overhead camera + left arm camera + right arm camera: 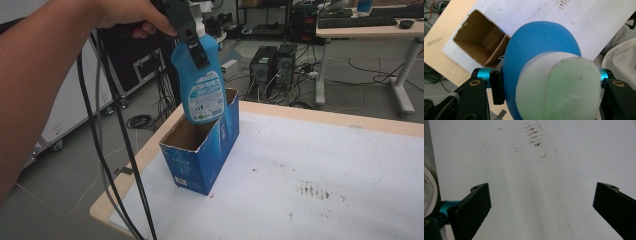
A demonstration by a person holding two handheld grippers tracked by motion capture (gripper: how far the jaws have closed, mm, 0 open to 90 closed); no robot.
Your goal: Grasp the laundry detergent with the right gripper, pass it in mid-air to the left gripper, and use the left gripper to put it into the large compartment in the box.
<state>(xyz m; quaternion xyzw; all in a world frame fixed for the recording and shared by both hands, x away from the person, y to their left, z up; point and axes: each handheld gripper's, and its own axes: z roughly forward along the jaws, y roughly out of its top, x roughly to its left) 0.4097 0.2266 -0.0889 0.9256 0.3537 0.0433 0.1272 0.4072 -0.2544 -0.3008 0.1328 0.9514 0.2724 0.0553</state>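
1. Looking down from the high view, we see an open-topped blue cardboard box (202, 155) standing upright near the table's (320, 165) left edge, at about nine o'clock from the table's middle.
2. We see the box's brown inner walls and folded bottom flaps in the left gripper view (482, 42); nothing lies loose on the part of its floor that we can see.
3. We find a blue spray bottle (201, 82) hanging upright above the box's twelve-o'clock end, its lower end dipped just inside the opening, label facing us.
4. Our left gripper (192, 37) is clamped around the bottle's upper part; in its own view the black jaws press both sides of the blue body (541, 47), below the white-and-green top (560, 90).
5. Our left hand (132, 15) holds that gripper at the high view's top, cables (117, 150) trailing down past the table's corner.
6. Our right gripper (541, 205) has its jaws spread wide and grasping nothing, over bare white tabletop.
7. We note dark smudges (312, 190) on the white surface toward four o'clock from the box, and a wooden rim along the table's left and far edges.
8. We have open tabletop to the box's three o'clock side, while its nine o'clock side sits close to the edge.
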